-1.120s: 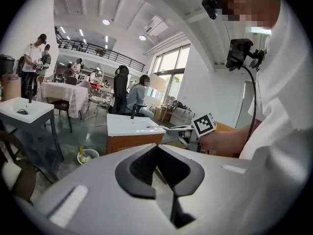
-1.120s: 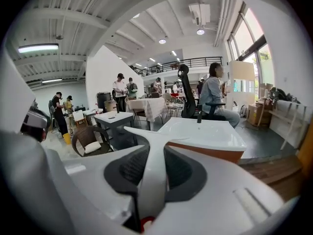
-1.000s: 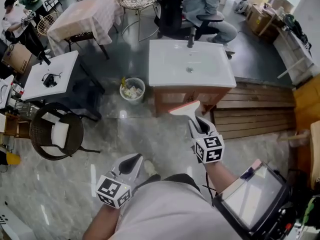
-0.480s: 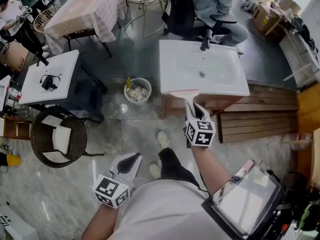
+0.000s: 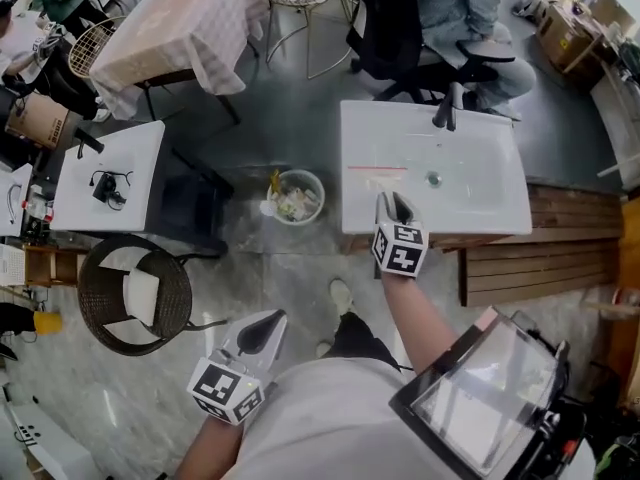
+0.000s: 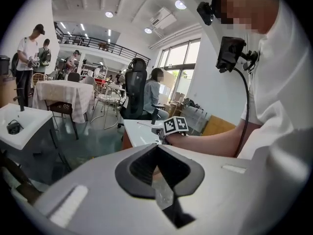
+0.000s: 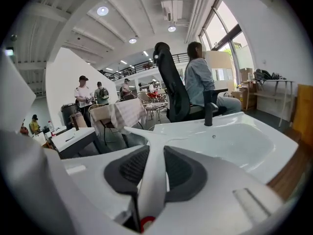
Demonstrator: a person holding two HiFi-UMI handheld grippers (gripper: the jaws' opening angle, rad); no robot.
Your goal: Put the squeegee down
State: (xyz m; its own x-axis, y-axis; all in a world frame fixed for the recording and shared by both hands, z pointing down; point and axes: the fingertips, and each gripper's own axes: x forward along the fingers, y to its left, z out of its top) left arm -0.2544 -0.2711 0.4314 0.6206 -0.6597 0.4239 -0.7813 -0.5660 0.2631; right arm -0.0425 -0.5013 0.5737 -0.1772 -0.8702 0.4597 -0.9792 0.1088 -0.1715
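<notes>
One squeegee point(image 5: 378, 169) is in play. Its white handle is clamped between the dark pads of the right gripper point(image 5: 392, 208), and its red-edged blade lies crosswise over the left part of the white sink point(image 5: 495, 218). The right gripper view shows the handle point(image 7: 149, 175) upright between the pads and the blade out over the basin point(image 7: 234, 141). Whether the blade touches the porcelain cannot be told.

The blade is inside the sink's rim, well short of the drain point(image 5: 433, 179) and the black faucet point(image 5: 447, 108). The flat deck to its left is bare. The sink's front edge runs just beyond the right gripper's marker cube point(image 5: 400, 249).

The left gripper point(image 5: 262, 328) hangs low over the grey floor, well apart from the sink. Its jaws are pressed together on nothing point(image 6: 156, 148).

A waste bin point(image 5: 297, 196) stands just beside the sink's left side, and wooden planks point(image 5: 580, 238) lie on its right. Open floor runs between them and the person. A small white table point(image 5: 105, 173) and a wicker chair point(image 5: 135, 293) stand further left.

The only clear print is the black-and-white square patterns on the cubes. The marks on a cardboard box point(image 5: 40, 118) are too small to read.
</notes>
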